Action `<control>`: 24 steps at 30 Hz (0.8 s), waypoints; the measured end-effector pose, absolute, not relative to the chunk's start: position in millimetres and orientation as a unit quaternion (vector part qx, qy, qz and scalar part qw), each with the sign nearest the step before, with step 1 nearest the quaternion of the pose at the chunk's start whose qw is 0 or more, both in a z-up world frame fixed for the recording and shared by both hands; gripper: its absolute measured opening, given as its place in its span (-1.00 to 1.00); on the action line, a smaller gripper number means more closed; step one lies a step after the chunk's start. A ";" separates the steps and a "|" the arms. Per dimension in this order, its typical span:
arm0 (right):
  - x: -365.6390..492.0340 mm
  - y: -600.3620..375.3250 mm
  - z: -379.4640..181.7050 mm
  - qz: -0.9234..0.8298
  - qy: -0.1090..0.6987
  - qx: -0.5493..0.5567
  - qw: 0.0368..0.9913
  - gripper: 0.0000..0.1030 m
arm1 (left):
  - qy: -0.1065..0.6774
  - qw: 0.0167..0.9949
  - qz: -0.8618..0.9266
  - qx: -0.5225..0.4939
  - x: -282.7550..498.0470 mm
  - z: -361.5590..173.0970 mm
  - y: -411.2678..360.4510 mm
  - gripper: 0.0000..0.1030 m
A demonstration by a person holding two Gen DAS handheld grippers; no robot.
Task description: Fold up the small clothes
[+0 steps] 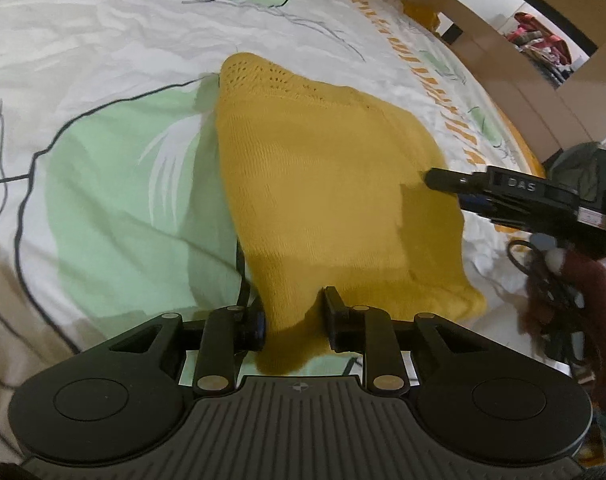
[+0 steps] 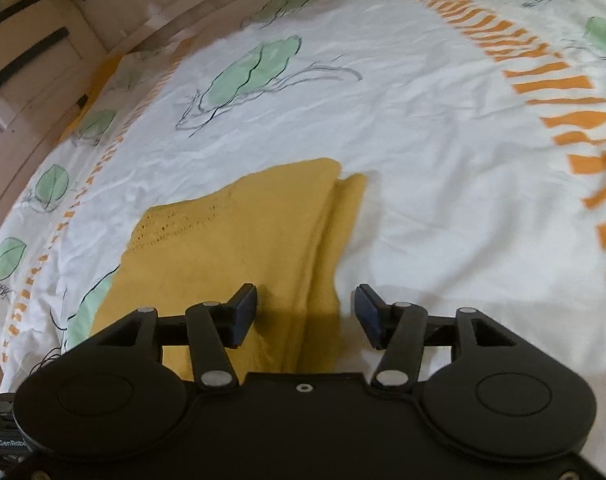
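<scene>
A mustard yellow knitted garment (image 1: pixel 323 184) lies folded flat on the bedsheet, with an openwork band at its far end. My left gripper (image 1: pixel 295 320) hovers over its near edge; the jaws stand a little apart with the cloth's near corner in the gap, and the pads do not visibly pinch it. In the right wrist view the same garment (image 2: pixel 231 248) shows its layered right edge. My right gripper (image 2: pixel 305 316) is open wide above that edge, nothing held. From the left wrist view the right gripper (image 1: pixel 435 178) reaches in over the garment's right side.
The white bedsheet (image 2: pixel 423 168) carries green leaf prints and orange stripes. A wooden bed frame and doorway (image 1: pixel 523 52) lie beyond the bed's far right. A dark red sleeve (image 1: pixel 563 280) and black cables sit behind the right gripper. A cupboard (image 2: pixel 31 64) stands at far left.
</scene>
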State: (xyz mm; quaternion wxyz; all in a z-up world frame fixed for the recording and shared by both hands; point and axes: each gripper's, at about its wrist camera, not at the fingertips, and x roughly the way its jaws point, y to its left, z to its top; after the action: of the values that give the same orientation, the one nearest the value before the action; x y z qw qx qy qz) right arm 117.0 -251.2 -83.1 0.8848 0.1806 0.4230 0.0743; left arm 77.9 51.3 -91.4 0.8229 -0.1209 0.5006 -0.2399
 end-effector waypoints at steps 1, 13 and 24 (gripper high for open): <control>110.5 -250.6 -80.1 0.070 0.416 0.178 0.889 0.19 | 0.497 0.826 -0.237 -0.116 74.4 -90.0 52.0 -0.50; 40.1 -202.2 -72.4 0.090 0.407 0.065 0.907 0.28 | 0.388 0.907 -0.149 -0.072 37.2 -56.1 61.2 -0.45; 32.9 -214.1 -45.6 0.081 0.354 0.062 0.930 0.31 | 0.361 0.920 -0.150 -0.040 63.7 -46.3 38.5 -0.37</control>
State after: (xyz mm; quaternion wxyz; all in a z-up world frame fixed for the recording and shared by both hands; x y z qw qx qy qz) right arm 32.9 -214.1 -45.6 0.9298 0.0618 0.3537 0.0814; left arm 63.7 38.5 -46.3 0.9197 -0.0396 0.3608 -0.1499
